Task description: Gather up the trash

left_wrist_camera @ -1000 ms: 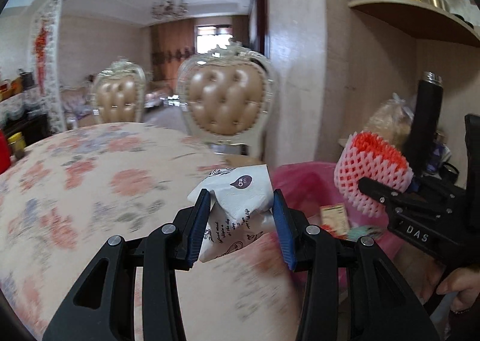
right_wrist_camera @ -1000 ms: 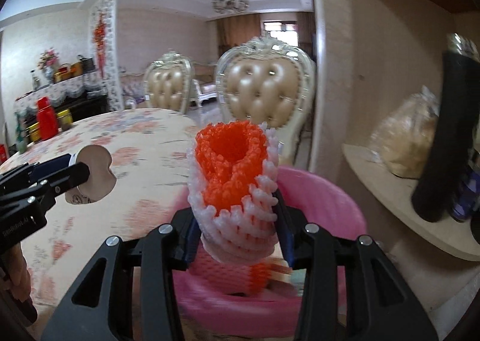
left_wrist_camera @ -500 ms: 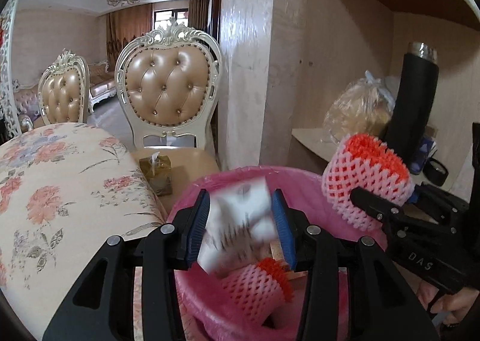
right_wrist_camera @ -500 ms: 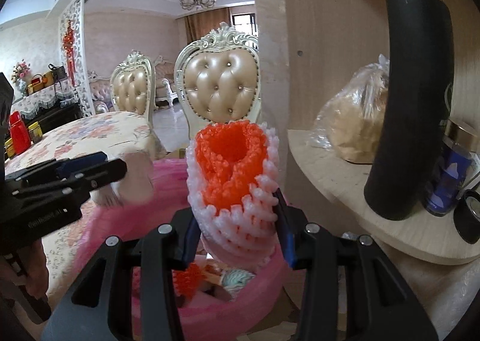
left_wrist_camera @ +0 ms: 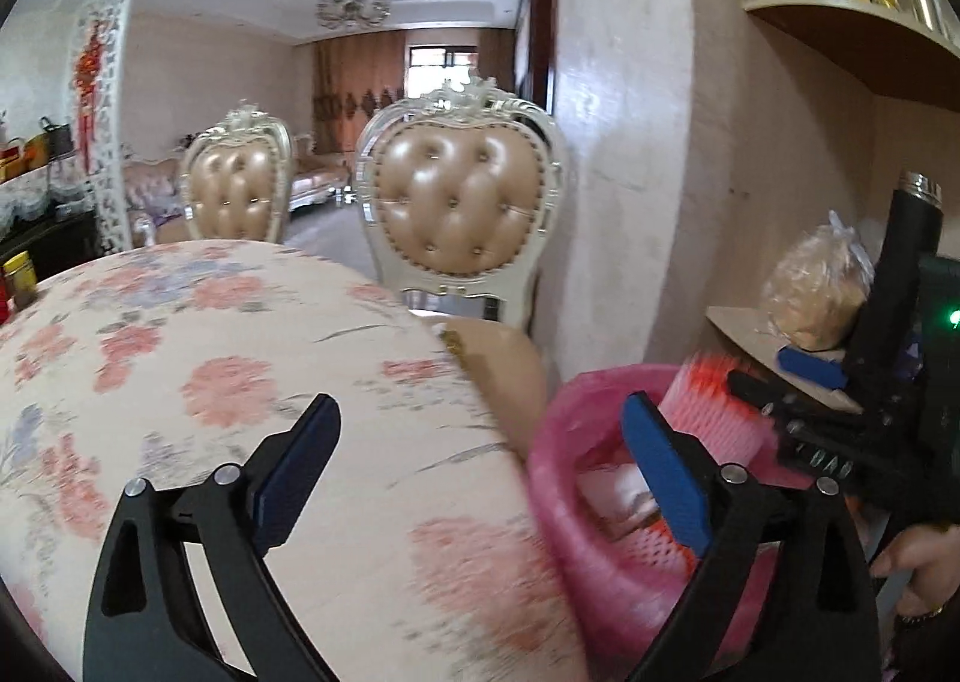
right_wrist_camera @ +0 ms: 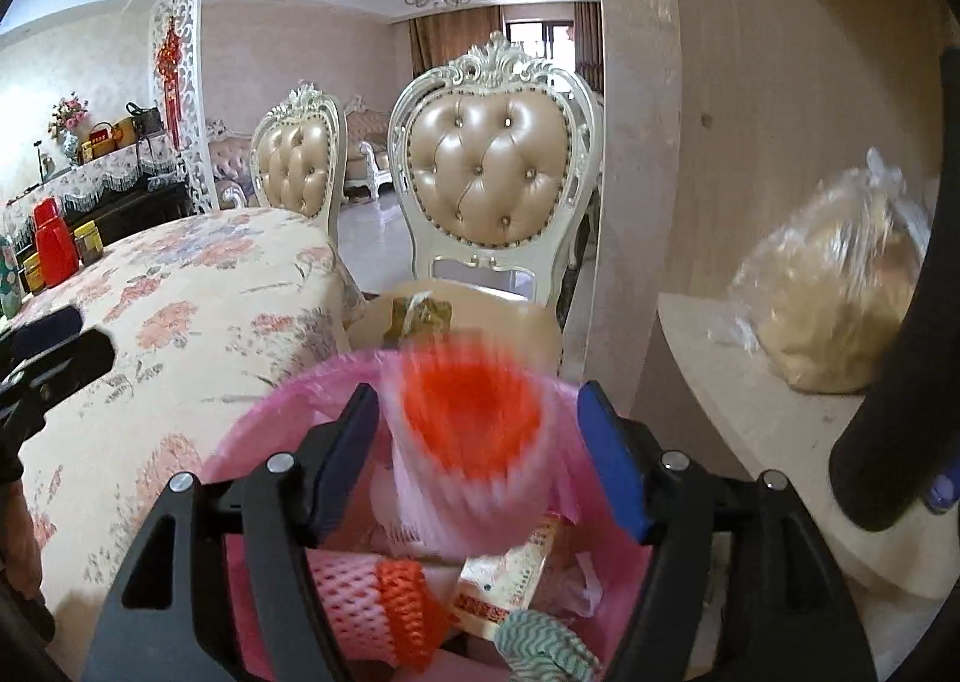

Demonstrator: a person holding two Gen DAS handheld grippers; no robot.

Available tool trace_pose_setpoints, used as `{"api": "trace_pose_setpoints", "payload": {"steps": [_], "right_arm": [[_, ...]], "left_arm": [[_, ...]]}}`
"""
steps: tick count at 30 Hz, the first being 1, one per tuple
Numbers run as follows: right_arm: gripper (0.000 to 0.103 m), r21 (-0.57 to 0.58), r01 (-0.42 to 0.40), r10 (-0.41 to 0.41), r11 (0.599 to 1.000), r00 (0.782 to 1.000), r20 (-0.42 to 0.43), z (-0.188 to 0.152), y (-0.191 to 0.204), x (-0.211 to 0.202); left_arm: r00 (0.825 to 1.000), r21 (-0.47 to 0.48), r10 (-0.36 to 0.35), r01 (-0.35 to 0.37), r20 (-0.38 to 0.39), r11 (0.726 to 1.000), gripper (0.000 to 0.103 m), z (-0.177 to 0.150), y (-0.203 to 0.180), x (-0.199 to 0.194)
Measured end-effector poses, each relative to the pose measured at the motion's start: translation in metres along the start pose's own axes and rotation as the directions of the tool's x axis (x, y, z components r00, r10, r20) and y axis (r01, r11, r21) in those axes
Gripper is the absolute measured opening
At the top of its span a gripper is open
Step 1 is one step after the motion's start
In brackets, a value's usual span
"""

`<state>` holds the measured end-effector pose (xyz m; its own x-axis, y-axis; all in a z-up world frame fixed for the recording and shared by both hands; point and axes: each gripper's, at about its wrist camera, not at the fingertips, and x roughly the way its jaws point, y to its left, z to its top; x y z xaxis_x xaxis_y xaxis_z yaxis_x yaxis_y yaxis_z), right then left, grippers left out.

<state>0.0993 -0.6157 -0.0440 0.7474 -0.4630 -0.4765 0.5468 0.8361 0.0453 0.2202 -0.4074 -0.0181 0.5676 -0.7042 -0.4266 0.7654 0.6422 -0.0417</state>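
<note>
Right wrist view: right gripper [right_wrist_camera: 477, 454] is opening, foam net sleeve [right_wrist_camera: 474, 436] blurry between the pads, not pinched, right over the pink bin [right_wrist_camera: 240, 442]
Left gripper [left_wrist_camera: 480, 472]: opening wide, nothing in it, half over the floral worktop [left_wrist_camera: 210, 370]
Bin: more netting and wrappers inside, beside the worktop

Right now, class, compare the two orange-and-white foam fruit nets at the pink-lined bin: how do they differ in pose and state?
The blurred foam fruit net stands between the opening jaws of the right gripper, orange mouth facing the camera; the pads look clear of it. The other foam fruit net lies on its side among the trash, sharp and still. The first sits above the second. Both are orange-and-white mesh sleeves within the pink-lined bin.
</note>
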Motion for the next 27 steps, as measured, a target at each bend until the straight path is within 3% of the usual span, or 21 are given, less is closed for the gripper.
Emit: {"api": "trace_pose_setpoints", "payload": {"steps": [2,9,14,18,22,27], "right_arm": [[0.075,0.009,0.000,0.000,1.000,1.000,0.022,0.003,0.002,-0.010],[0.075,-0.004,0.053,-0.052,0.999,0.994,0.095,0.009,0.001,-0.073],[0.087,-0.021,0.120,-0.116,0.993,0.982,0.151,0.008,0.004,-0.135],[0.088,-0.026,0.160,-0.154,0.987,0.976,0.153,0.001,0.013,-0.164],[0.089,0.025,0.135,-0.137,0.991,0.983,0.121,-0.011,0.020,-0.187],[0.092,0.039,0.159,-0.162,0.986,0.982,0.093,-0.026,0.036,-0.206]], "left_arm": [[1.000,-0.001,0.022,-0.022,0.008,1.000,0.091,-0.003,0.006,-0.010],[0.998,-0.001,0.044,-0.044,0.037,0.999,0.093,-0.012,0.008,-0.051],[0.997,0.006,0.045,-0.046,0.069,0.999,0.094,-0.014,0.007,-0.089],[0.997,0.021,0.031,-0.033,0.072,0.999,0.095,-0.015,0.009,-0.117],[0.997,0.051,-0.003,-0.001,0.079,0.999,0.095,-0.019,0.010,-0.139],[0.997,0.070,-0.018,0.012,0.082,0.997,0.095,-0.029,0.008,-0.154]]}}
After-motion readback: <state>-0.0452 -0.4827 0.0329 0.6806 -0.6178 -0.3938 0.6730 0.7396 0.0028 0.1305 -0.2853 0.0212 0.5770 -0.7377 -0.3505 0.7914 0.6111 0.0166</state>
